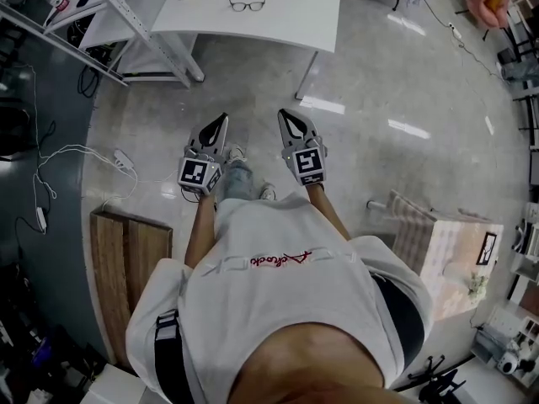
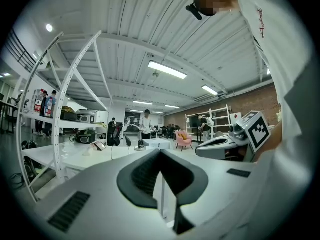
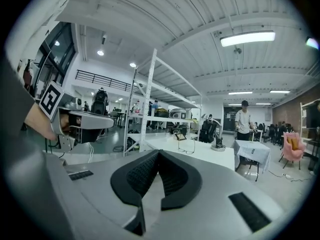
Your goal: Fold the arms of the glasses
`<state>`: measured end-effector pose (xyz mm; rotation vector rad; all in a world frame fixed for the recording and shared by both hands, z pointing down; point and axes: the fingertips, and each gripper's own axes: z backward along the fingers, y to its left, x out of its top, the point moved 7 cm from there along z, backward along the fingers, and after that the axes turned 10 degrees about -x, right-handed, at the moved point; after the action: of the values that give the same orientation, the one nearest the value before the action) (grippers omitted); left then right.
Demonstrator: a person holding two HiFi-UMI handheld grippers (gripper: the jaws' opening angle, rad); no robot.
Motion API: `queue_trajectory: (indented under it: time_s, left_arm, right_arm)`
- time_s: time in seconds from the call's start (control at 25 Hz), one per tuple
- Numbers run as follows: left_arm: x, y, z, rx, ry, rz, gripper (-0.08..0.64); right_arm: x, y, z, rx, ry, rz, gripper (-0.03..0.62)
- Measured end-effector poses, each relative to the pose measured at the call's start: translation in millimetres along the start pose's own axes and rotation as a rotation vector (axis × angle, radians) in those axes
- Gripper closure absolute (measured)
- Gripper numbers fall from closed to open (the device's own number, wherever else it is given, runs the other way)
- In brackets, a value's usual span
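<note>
Both tongs are pressed together with nothing in them, left tongs [image 1: 221, 124] and right tongs [image 1: 286, 118] side by side over bare floor. The glasses [image 1: 247, 2] sit on the white counter [image 1: 286, 19] at 12 o'clock, well apart, arms looking unfolded. I'd step up, spread the tongs, steady the frame with one and nudge an arm inward gently, since they're near the counter's edge. Floor ahead looks open; metal rack [image 1: 135, 19] at 11 o'clock

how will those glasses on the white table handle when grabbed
The glasses look thin-framed, so probably light and easily bent. With arms open on the smooth white table, they would likely slide when nudged.
</note>
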<state>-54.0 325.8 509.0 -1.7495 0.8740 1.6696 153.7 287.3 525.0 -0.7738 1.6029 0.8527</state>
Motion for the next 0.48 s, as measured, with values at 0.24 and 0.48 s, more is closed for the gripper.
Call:
queue_trajectory:
  time_s: [0.24,0.48]
  left_arm:
    - [-6.8,39.7,-26.1,-0.016,-0.015,0.008,0.546]
    - [3.0,95.7,-63.0,-0.051,-0.036,-0.001,0.546]
  right_arm:
    - [-1.4,-4.1,-42.9,-0.005,0.002,0.015,0.597]
    - [12.9,-17.5,-107.7,-0.033,-0.003,0.035,0.597]
